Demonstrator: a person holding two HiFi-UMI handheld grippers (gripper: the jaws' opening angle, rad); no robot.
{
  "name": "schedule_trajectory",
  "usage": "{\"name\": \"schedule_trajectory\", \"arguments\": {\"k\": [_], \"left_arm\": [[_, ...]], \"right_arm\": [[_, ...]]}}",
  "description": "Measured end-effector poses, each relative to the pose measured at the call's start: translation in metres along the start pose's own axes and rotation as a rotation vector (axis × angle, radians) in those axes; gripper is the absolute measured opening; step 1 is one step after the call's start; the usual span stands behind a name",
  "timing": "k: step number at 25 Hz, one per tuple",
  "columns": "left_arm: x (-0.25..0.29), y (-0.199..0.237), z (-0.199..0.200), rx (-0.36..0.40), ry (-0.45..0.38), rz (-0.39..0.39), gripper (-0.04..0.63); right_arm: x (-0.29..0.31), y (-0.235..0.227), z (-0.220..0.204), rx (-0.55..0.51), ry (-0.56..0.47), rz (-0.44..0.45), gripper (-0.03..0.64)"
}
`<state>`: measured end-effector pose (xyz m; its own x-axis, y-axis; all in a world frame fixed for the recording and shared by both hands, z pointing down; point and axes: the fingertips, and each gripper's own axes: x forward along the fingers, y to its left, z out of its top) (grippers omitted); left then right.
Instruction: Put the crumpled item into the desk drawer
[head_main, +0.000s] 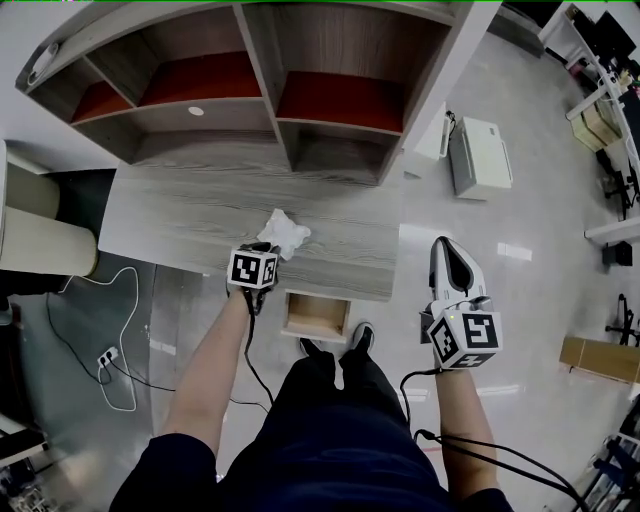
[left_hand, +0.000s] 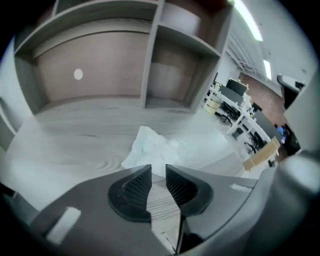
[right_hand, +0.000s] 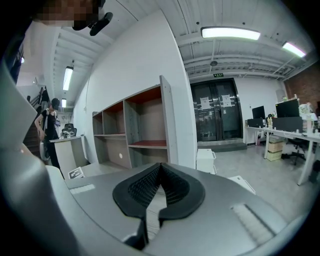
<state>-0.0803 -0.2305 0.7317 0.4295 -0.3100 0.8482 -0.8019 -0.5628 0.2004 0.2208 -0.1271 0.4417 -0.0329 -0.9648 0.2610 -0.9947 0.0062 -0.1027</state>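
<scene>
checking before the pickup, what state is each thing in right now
crumpled white paper wad: lying on the grey wood-grain desk, not gripped
small wooden desk drawer: pulled open
left gripper: open, nothing between its jaws
right gripper: shut, empty

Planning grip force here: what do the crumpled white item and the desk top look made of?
The crumpled item looks like tissue or thin paper: matte white, with soft irregular folds; thin cloth can't be ruled out. The desk top looks like grey wood-grain board, probably laminate: matte, with streaked grain lines and no glare.
</scene>
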Motion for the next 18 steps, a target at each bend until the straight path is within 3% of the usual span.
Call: {"name": "schedule_trajectory", "arguments": {"k": [2,3,4,7,9,15,18], "left_arm": [[-0.003,-0.004,-0.007,-0.090,-0.024,-0.009,0.063],[-0.005,-0.007,-0.009,-0.098,-0.033,-0.007,0.063],[-0.007,-0.010,-0.010,-0.072,-0.038,0.002,0.063],[-0.010,-0.027,-0.008,0.131,-0.032,0.036,0.063],[-0.006,-0.040,-0.006,0.222,-0.028,0.029,0.063],[0.008,-0.060,-0.010,0.396,0.035,0.068,0.063],[0.016,-0.054,-0.019,0.412,0.075,0.109,0.061]], "right_arm": [[-0.003,-0.005,-0.001,0.005,0.001,-0.012,0.006],[-0.004,-0.007,-0.001,0.007,0.001,-0.016,0.006],[-0.005,-0.009,-0.003,0.011,0.002,-0.020,0.006],[-0.006,-0.010,-0.008,0.021,0.010,-0.023,0.006],[-0.006,-0.007,-0.010,0.024,0.013,-0.019,0.006],[-0.009,-0.005,-0.016,0.036,0.026,-0.014,0.006],[-0.014,-0.008,-0.020,0.038,0.031,-0.020,0.006]]}}
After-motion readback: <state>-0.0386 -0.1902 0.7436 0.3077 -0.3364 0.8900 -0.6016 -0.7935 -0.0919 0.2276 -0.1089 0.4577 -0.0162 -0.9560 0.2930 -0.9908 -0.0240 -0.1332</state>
